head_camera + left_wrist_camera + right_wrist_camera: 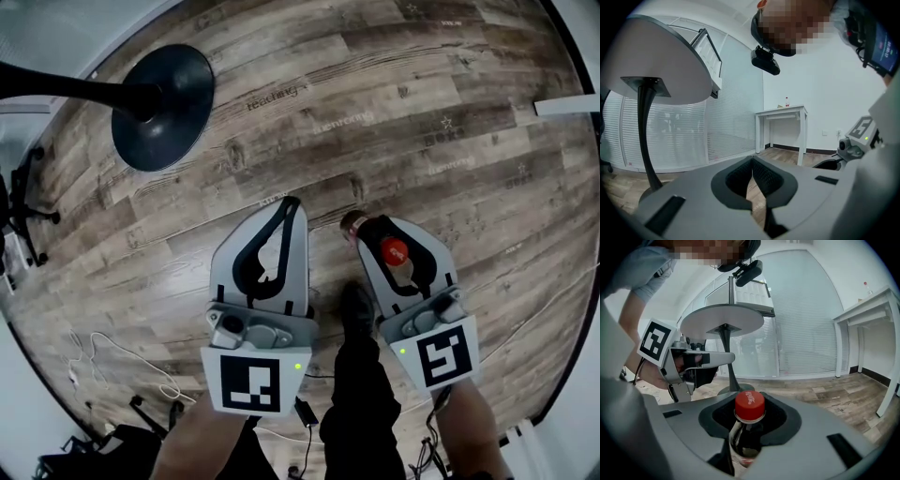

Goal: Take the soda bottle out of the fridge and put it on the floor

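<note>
Head view: over a brown wood-plank floor [394, 112], the grey left tongs [291, 204] and the grey right tongs [386, 234] point away from the person, each with a black-and-white marker cube at its rear. A dark plastic soda bottle with a red cap [394, 250] sits between the jaws of the right tongs. Whether its base touches the floor cannot be told. The person's dark trouser leg [361, 403] and black shoe [356, 307] show between the two tools. The round black pedestal foot [161, 108] of a table stands at upper left, and thin white cables [103, 361] lie at lower left.

Left gripper view: the ribbed black pads of the left tongs meet at their tips with nothing between them. Beyond stand a round white tabletop on a black post [661, 70] at left and a white rectangular tabletop on straight legs [783, 112] against the far wall, with a small bottle on it.

Right gripper view: the right tongs are clamped on the soda bottle's neck just under the red cap. The bottle stands upright and dark liquid shows in its shoulder. The left tongs are at left, close beside.
</note>
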Tool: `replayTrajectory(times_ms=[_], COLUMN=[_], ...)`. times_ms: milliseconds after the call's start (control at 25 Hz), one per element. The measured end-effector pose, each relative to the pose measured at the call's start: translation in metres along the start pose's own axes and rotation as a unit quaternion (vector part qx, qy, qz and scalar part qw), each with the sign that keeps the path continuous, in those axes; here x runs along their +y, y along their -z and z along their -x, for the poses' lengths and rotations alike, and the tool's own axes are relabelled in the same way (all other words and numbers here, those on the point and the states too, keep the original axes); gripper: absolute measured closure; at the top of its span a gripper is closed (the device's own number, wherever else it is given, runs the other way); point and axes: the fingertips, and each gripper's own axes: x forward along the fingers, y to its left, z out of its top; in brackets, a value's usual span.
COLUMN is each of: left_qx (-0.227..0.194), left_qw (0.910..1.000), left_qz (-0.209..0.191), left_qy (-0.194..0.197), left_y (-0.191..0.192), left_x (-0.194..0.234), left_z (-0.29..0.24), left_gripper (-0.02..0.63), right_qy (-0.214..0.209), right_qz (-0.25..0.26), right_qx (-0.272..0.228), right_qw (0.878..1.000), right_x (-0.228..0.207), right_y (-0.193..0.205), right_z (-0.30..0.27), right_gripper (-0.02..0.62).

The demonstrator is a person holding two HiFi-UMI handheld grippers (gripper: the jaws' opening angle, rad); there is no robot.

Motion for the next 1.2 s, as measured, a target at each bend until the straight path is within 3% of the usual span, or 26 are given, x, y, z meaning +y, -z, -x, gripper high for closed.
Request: replayTrajectory(times_ms=[680, 1200], left_qx=[0.002, 0.016], left_qw=[0.9998, 0.9995], left_qz=[-0.012, -0.017], left_qy=[-0.013, -0.022], left_y=[0.065, 0.093], left_x=[0.006, 0.016], left_z=[0.009, 0.007], left_gripper=[0.588, 0.588], right_qy=[0.007, 0.004], right_qz=[-0.010, -0.002], right_qx=[0.010, 0.015], right_qw=[1.000, 1.000], right_x=[0.001, -0.006], right_y=[0.101, 0.134], right_z=[-0.023, -0.046], right_gripper=[0.466, 0.465])
